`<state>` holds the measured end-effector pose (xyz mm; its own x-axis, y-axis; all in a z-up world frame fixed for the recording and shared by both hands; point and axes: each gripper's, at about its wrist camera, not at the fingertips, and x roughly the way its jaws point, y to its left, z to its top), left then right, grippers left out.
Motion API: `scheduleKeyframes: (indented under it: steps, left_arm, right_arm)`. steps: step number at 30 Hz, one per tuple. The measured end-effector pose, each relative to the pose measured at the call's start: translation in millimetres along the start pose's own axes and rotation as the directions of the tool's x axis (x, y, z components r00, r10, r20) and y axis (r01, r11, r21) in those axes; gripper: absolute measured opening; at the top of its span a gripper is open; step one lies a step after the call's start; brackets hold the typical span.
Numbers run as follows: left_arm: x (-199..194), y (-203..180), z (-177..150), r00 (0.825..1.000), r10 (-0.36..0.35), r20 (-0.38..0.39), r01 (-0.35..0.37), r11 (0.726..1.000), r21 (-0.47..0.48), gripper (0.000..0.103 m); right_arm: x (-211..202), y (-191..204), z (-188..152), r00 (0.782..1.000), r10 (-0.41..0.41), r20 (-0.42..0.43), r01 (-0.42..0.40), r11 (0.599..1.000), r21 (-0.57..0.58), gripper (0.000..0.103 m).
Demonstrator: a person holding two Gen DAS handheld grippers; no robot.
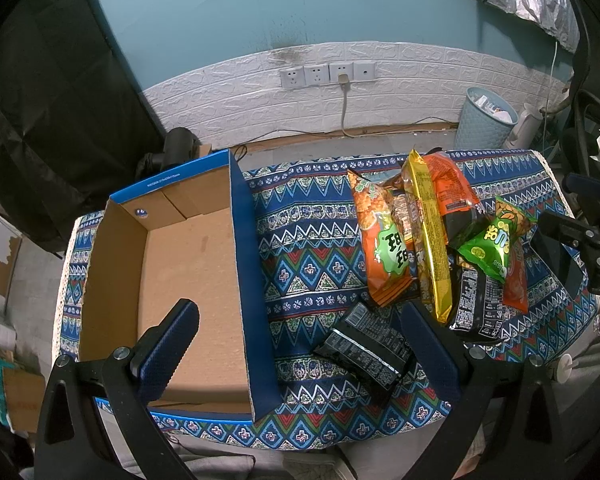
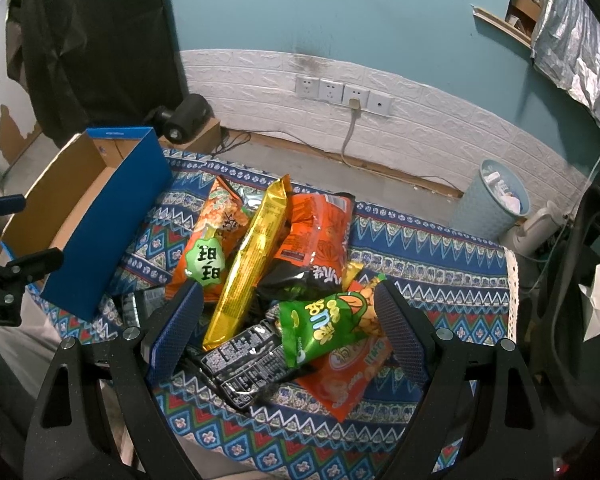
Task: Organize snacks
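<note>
An open cardboard box (image 1: 112, 264) with blue outer walls sits empty on the left of the patterned table. My left gripper (image 1: 300, 324) hangs open, straddling the box's right wall; a black snack packet (image 1: 364, 348) lies on the cloth by its right finger. The snack pile holds an orange bag (image 2: 212, 240), a long gold packet (image 2: 252, 264), an orange-red bag (image 2: 316, 236), a green bag (image 2: 324, 324) and a black packet (image 2: 248, 364). My right gripper (image 2: 288, 316) is open just above the pile's near side, holding nothing. The box (image 2: 100, 216) stands left of it.
A patterned cloth (image 1: 308, 248) covers the small table, whose near edge is just below both grippers. On the floor behind are a pale blue waste bin (image 2: 500, 200), a white kettle (image 2: 536, 228) and a cable from the wall sockets (image 2: 340, 90). A black device (image 2: 184, 118) sits behind the box.
</note>
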<state>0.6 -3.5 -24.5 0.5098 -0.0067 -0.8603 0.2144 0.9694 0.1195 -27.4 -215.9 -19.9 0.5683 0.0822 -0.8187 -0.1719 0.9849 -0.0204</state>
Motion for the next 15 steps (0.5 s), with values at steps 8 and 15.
scheduleKeyframes:
  steps: [8,15]
  left_arm:
    - [-0.1,-0.1,-0.7,1.0,0.0,-0.001,0.0,1.0,0.001,0.102]
    - [0.0,-0.3,-0.6,1.0,0.0,-0.001,0.0,1.0,0.001,0.102]
  right_arm:
    - [0.5,-0.6,-1.9,1.0,-0.006,-0.003,0.006,1.0,-0.002,0.086]
    - [2.4,-4.7,-4.2,1.0,-0.016,-0.014,0.017,1.0,0.004,0.086]
